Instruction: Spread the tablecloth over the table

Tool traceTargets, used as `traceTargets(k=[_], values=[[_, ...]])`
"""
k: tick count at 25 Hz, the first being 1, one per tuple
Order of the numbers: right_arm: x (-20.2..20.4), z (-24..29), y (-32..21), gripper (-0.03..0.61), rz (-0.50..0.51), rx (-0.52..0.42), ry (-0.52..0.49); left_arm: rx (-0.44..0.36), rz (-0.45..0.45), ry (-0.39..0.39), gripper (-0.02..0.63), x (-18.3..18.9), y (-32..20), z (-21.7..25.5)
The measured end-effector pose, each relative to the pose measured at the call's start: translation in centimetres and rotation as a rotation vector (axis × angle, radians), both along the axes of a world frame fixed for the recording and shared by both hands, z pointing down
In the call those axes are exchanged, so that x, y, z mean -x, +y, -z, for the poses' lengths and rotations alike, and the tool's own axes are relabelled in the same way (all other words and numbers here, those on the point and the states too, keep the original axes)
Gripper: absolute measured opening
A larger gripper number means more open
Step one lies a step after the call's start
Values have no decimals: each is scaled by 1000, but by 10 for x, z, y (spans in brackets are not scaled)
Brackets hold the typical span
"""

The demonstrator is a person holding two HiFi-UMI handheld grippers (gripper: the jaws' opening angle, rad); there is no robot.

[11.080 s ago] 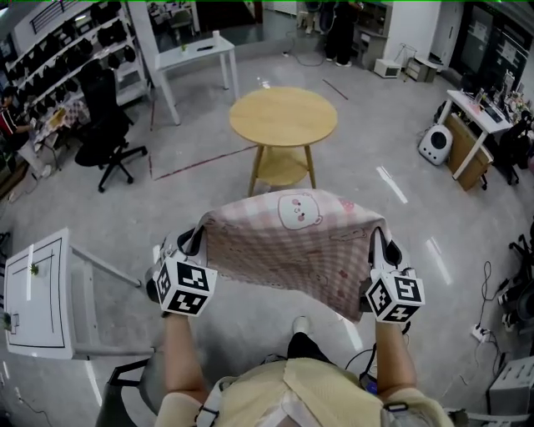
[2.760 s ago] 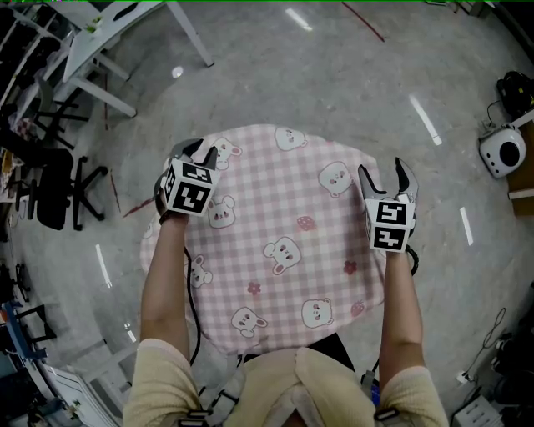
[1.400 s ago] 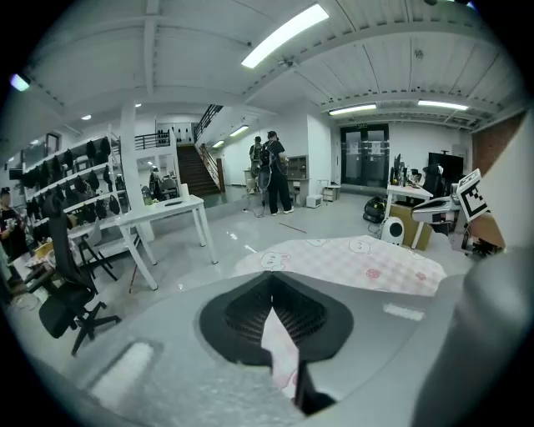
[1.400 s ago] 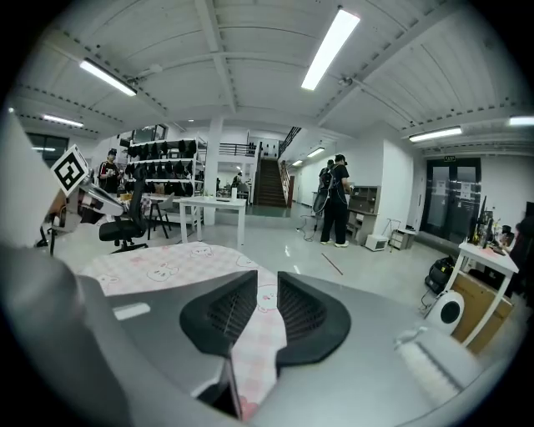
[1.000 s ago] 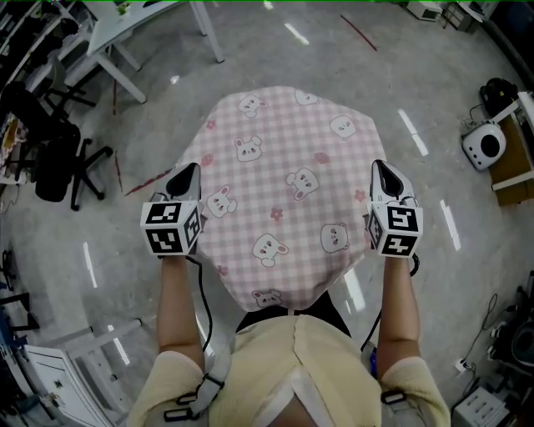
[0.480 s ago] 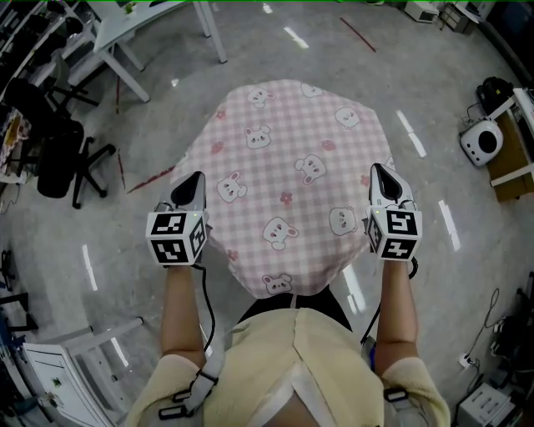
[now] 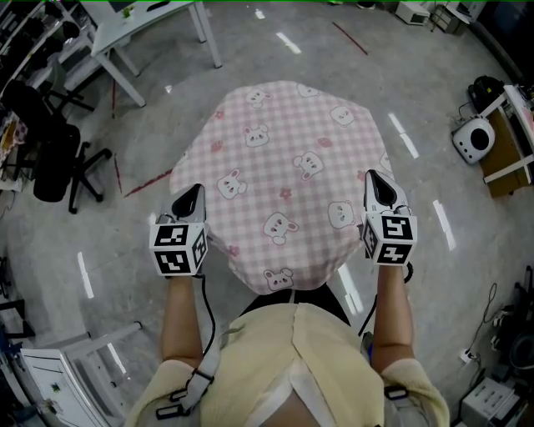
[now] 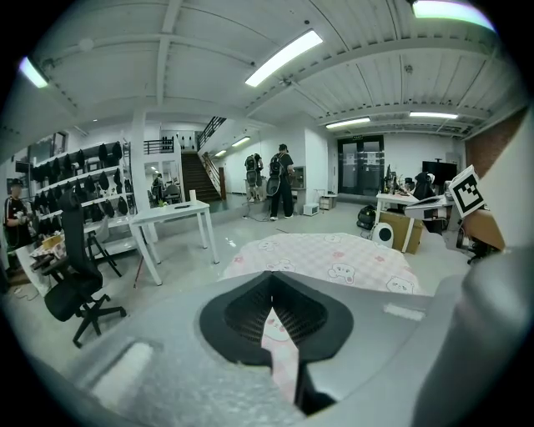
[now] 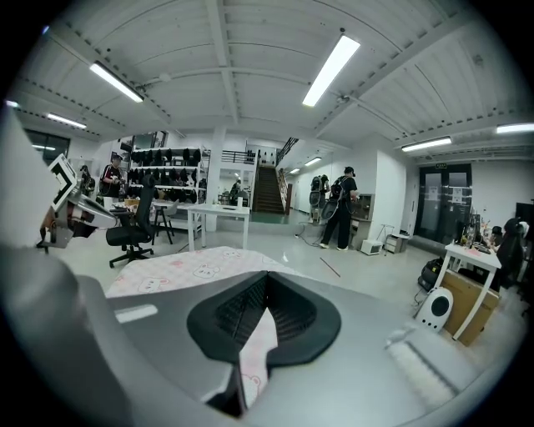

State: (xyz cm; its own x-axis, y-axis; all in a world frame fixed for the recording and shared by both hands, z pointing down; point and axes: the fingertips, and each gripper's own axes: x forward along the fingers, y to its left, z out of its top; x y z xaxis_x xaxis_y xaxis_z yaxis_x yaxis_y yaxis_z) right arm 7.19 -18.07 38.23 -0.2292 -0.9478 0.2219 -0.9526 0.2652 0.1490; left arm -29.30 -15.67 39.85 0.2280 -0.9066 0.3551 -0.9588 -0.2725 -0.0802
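Covering: pink-and-white checked fabric tablecloth (image 7: 284, 158) printed with bunny faces, spread over a round top in front of the person, whatever stands beneath hidden by it, near corners drawn out to either side.
Left gripper (image 7: 190, 193): grey two-jaw tongs with a black-and-white marker cube, pressed together on the cloth's near-left hem, with a strip of pink check pinched between the ribbed black pads (image 8: 242, 313).
Right gripper (image 7: 373, 179): same build, clamped on the near-right hem, a fold of cloth caught in the pads.
Floor (image 7: 125, 250): glossy grey, all round the cloth.
Background: white rectangular desk (image 7: 142, 25) and black swivel office chair (image 7: 50, 158), well apart from the cloth at upper left.
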Motion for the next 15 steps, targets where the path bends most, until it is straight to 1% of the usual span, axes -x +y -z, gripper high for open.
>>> traceTargets(k=[6, 15], values=[[8, -4, 15, 3, 14, 12, 18, -1, 11, -7, 6, 1, 15, -1], [13, -9, 24, 3, 32, 37, -25, 6, 28, -2, 6, 6, 29, -7]])
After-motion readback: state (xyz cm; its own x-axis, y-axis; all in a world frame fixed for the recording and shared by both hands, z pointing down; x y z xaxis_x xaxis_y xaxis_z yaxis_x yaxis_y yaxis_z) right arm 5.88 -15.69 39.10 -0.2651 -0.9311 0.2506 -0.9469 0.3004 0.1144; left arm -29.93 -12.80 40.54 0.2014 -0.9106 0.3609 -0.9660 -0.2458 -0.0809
